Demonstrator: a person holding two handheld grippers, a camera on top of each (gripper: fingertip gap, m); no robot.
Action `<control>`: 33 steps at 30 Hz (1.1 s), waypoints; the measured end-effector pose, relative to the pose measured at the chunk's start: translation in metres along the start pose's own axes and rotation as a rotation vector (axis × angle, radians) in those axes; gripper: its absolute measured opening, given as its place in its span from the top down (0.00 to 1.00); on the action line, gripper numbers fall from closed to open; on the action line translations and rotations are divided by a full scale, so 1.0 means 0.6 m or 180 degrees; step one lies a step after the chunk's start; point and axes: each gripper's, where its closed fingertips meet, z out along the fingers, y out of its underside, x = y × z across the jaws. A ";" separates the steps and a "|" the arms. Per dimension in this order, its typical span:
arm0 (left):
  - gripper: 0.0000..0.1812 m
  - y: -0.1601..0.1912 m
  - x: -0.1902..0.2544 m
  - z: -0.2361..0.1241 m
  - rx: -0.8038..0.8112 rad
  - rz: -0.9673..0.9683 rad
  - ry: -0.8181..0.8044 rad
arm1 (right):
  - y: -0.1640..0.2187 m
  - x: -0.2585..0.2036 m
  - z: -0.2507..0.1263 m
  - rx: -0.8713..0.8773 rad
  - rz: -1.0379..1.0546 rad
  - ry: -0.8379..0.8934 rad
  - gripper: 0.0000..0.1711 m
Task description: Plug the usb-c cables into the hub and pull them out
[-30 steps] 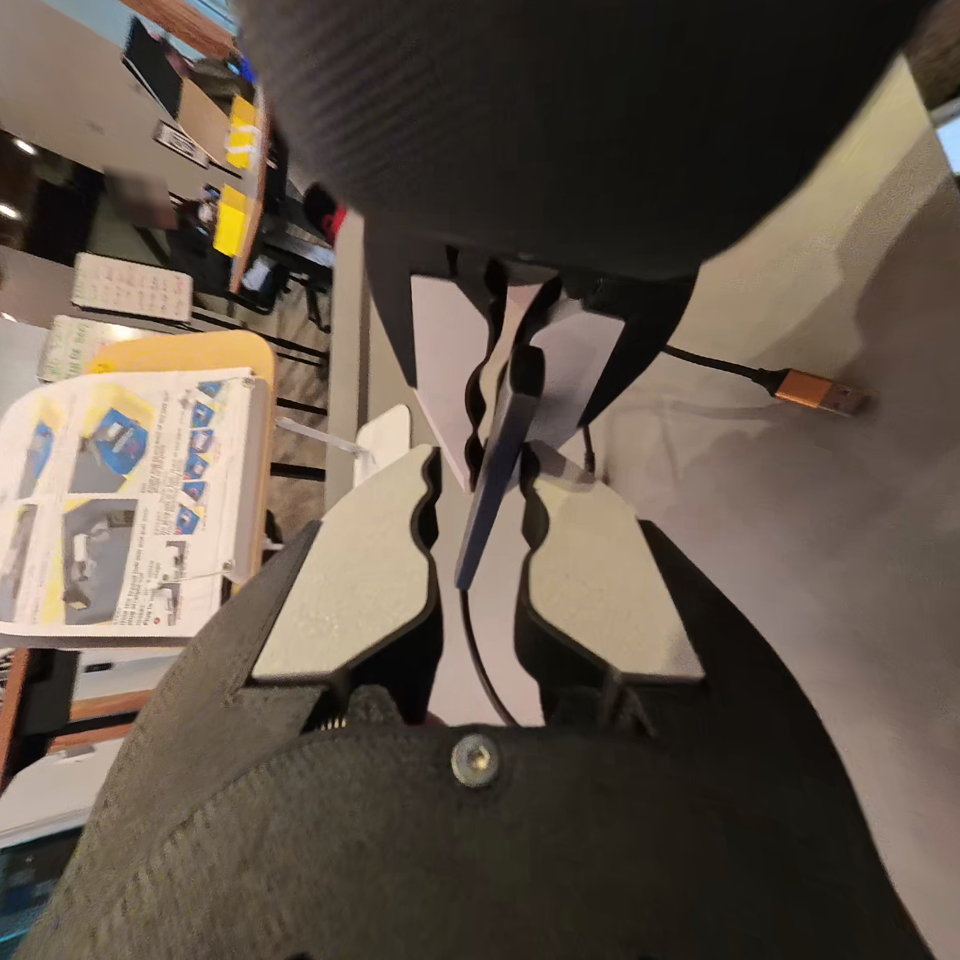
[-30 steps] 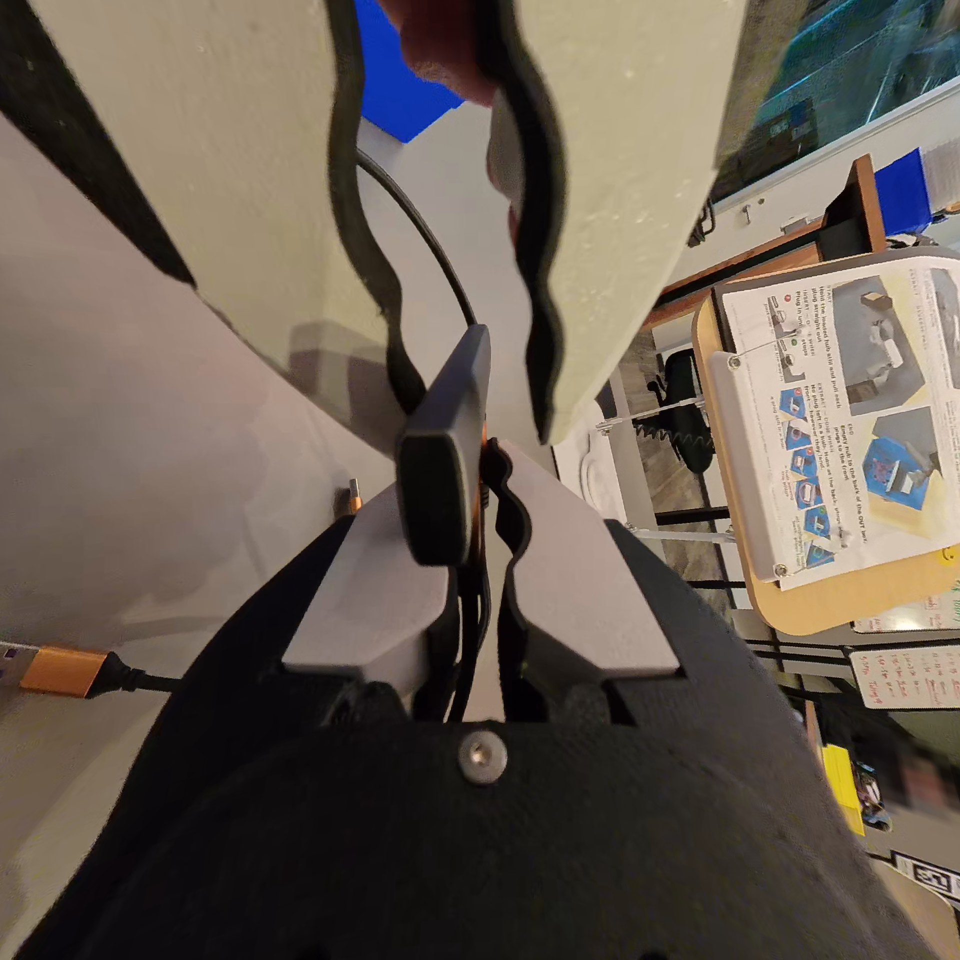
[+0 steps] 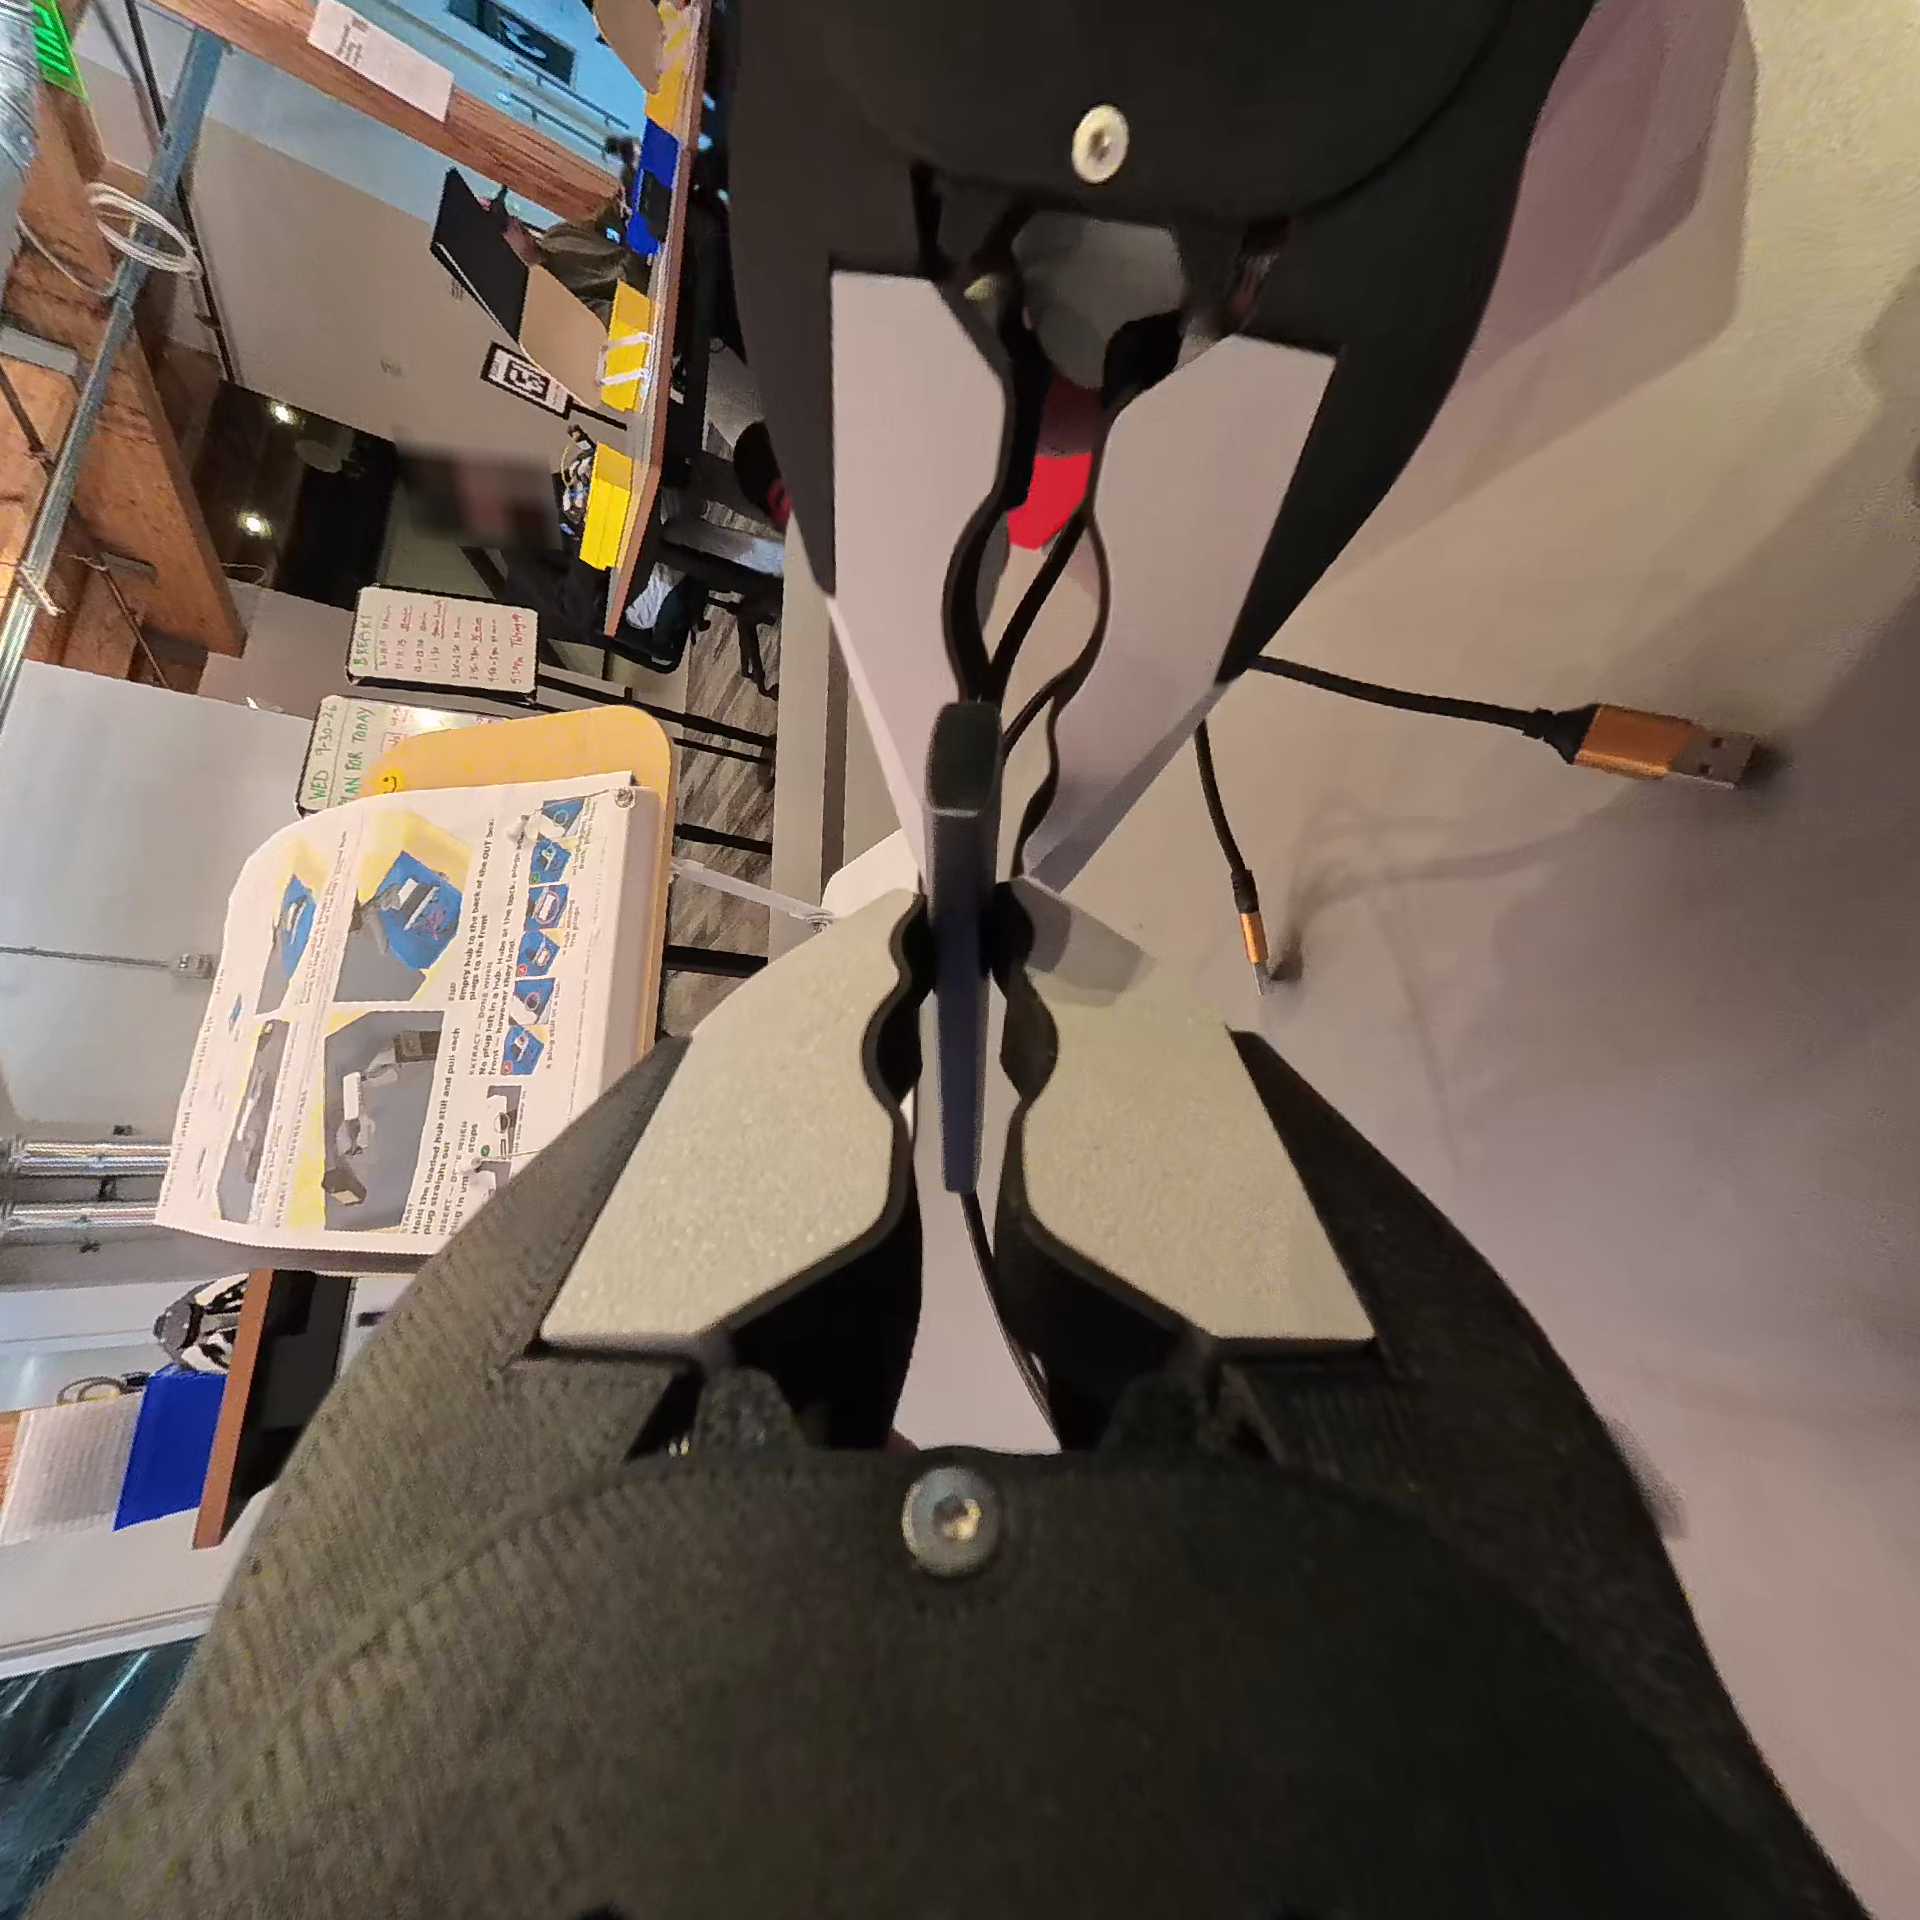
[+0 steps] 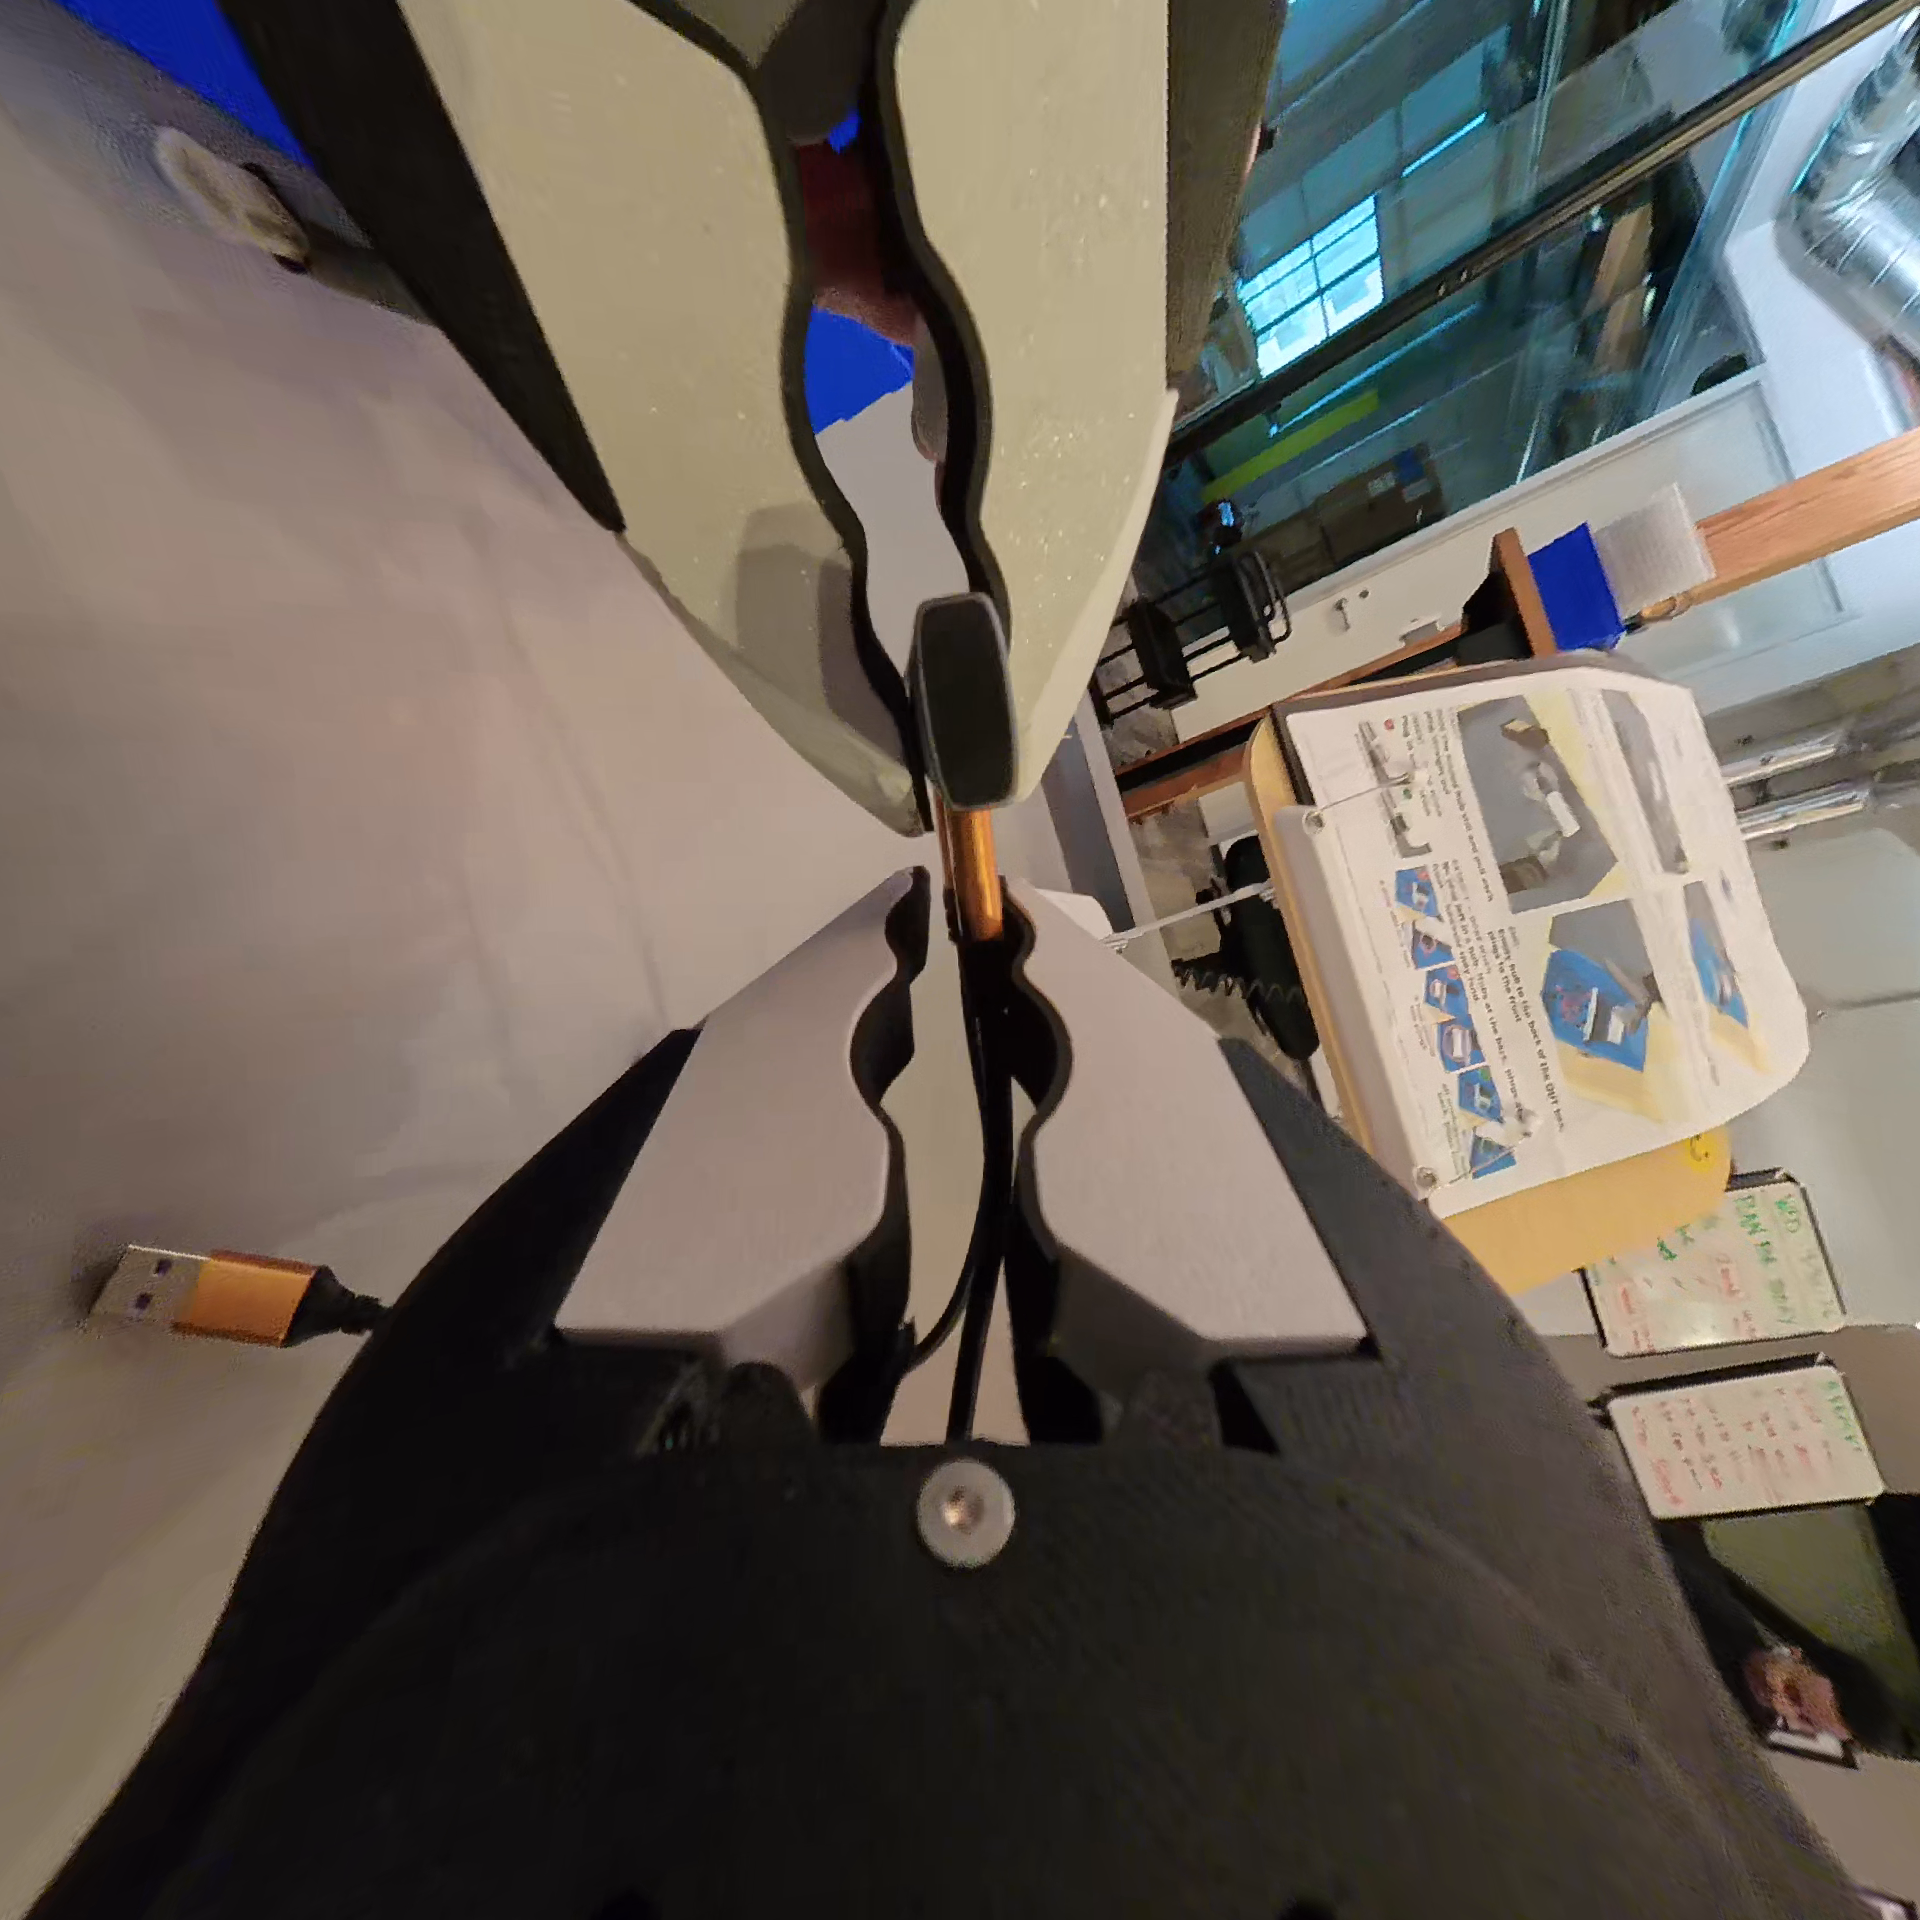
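Above the grey bench (image 3: 1558, 1143), the left tool (image 3: 961, 935) clenches the dark hub (image 3: 958, 997) edge-on, while the right tool (image 4: 961, 904) grips a copper USB-C plug (image 4: 974, 868) at the hub's end

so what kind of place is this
Probably a shared workshop or lab: rows of desks, handwritten whiteboards and an illustrated instruction sheet propped on a stand beside the grey table.

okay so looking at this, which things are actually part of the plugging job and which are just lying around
Job:
hub in the left gripper
copper plug in the right gripper
loose copper plug on the table

Lying about:
instruction sheet
whiteboards
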 end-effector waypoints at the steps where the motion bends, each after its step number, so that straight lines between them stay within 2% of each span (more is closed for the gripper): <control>1: 0.94 0.000 0.000 0.000 0.0006 -0.0012 0.0005 | -0.004 0.002 -0.003 0.0048 -0.0025 0.0032 0.95; 17: 0.94 -0.009 0.001 0.003 0.0117 -0.0077 0.0147 | -0.019 0.005 -0.025 0.0310 -0.0229 0.0050 0.94; 21: 0.94 -0.012 0.003 0.003 0.0134 -0.0059 0.0180 | -0.020 0.007 -0.028 0.0314 -0.0243 0.0054 0.98; 33: 0.94 -0.005 0.004 0.010 0.0038 -0.0149 0.0181 | -0.010 0.000 -0.021 0.0145 -0.0105 -0.0109 0.99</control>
